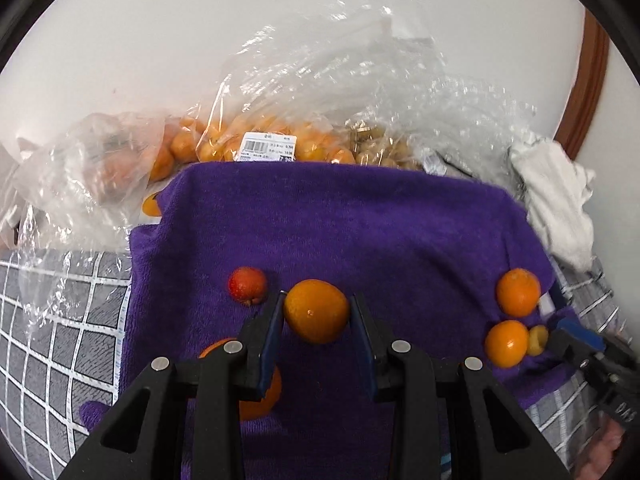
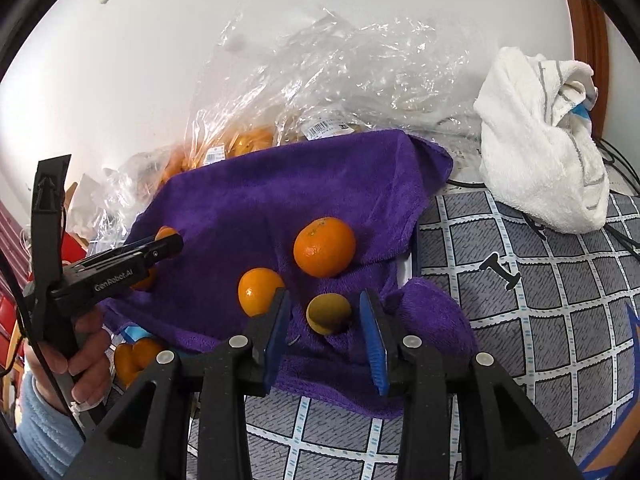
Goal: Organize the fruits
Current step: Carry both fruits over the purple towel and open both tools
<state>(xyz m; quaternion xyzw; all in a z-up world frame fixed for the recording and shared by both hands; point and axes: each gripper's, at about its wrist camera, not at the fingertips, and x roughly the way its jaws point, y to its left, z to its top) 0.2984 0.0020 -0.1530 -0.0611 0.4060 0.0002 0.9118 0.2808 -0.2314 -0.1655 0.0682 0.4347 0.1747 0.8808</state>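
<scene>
A purple towel was spread over the grey checked cover. An orange fruit was pinched by the left gripper above the towel. A small yellow fruit was left lying loose on the towel between the right gripper's parted fingers.

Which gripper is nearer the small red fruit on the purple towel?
Left. The left gripper sits just right of the red fruit, around an orange; the right gripper is far across the towel.
</scene>
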